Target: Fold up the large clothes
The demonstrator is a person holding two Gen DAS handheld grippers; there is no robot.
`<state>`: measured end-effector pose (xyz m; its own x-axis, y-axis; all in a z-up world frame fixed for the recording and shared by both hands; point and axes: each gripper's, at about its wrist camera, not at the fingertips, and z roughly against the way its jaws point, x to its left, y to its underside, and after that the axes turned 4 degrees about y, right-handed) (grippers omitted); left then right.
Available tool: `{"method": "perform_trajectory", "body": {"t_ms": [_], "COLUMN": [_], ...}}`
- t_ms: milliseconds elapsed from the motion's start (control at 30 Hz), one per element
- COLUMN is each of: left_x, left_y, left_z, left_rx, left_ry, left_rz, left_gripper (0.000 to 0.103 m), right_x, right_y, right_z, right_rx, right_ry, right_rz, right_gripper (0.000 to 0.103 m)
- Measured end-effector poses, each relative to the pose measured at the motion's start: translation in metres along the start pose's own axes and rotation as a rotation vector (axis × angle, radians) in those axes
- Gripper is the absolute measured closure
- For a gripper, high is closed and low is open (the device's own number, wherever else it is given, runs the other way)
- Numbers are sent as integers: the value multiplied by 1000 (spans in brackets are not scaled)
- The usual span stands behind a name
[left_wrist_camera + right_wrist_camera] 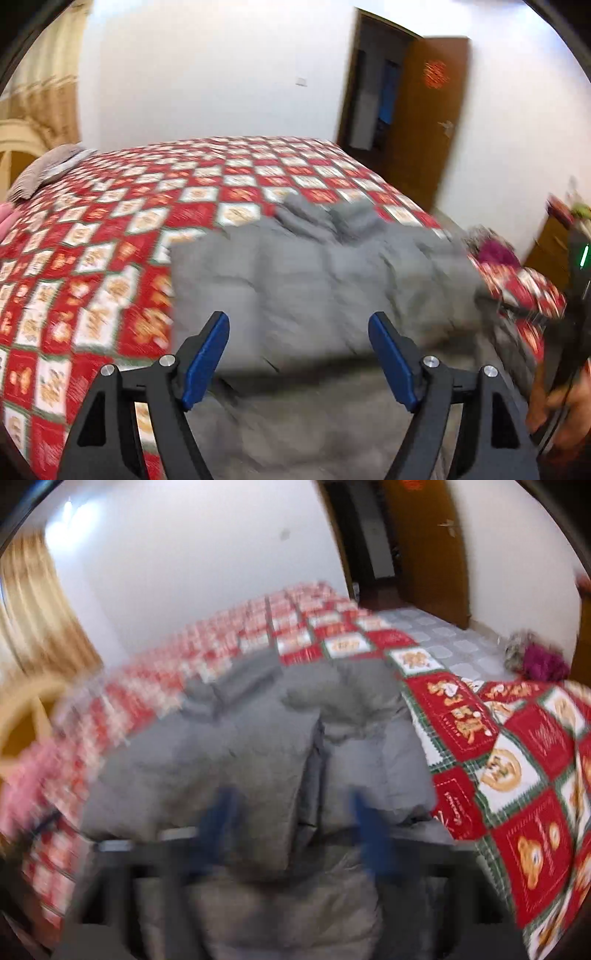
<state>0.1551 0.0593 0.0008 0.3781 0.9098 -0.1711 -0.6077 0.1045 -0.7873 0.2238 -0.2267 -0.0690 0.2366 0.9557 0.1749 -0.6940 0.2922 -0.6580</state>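
A large grey padded coat (314, 280) lies on the bed, partly folded, with its sleeves bunched at the far end. My left gripper (297, 321) is open and empty, its blue pads above the coat's near part. In the right wrist view the same grey coat (258, 757) fills the middle. My right gripper (291, 805) is heavily blurred; its blue fingers stand apart over the coat with nothing between them.
The bed has a red and white checked quilt (110, 229) (517, 757). A grey pillow (48, 170) lies at the far left. A purple bundle (495, 251) (539, 661) sits by the bed's right edge. A brown door (424, 122) stands open behind.
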Motion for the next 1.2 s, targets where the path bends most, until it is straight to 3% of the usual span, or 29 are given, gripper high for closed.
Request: {"method": "perform_trajectory", "body": {"t_ms": [67,133,233,400,500,567,633,667,767,833,933,1000,1200], "left_x": [17,29,45,67,71,71,69,68,68,71,77,76,76], "left_y": [-18,-33,-41,-8,11,13,10,6,-6,-3,14,27,33], "left_z": [-9,-24,-57,-104,-104,-102,-99,-98,-98,-104,-112,-114,-126], "left_rx": [2,26,57,199,174,166,158,149,125,136,155,140,177], "left_ry": [-36,-75,-153,-197,-186,-188,-186,-187,-218,-246,-215,-201,-217], "left_rz": [43,58,70,173,191,187,186,182,164,161,173,160,168], "left_gripper": [25,25,25,25,25,25,25,25,25,25,24,12,8], "right_x": [2,0,-8,-32,-30,-17,-4,2,21,29,23,14,2], "right_y": [0,-2,-6,-5,-11,-20,-31,-36,-43,-39,-16,0,8], "right_z": [-15,-6,10,10,35,44,34,26,-4,-28,-58,-66,-71], "right_rx": [66,37,4,11,-112,-170,-165,-163,-117,-52,31,44,57], "right_ry": [2,35,116,196,97,36,-29,-42,-64,-30,44,85,76], "right_rz": [22,56,115,116,84,74,57,41,52,98,151,191,189], "right_gripper": [82,89,89,89,84,75,34,33,42,65,68,69,69]}}
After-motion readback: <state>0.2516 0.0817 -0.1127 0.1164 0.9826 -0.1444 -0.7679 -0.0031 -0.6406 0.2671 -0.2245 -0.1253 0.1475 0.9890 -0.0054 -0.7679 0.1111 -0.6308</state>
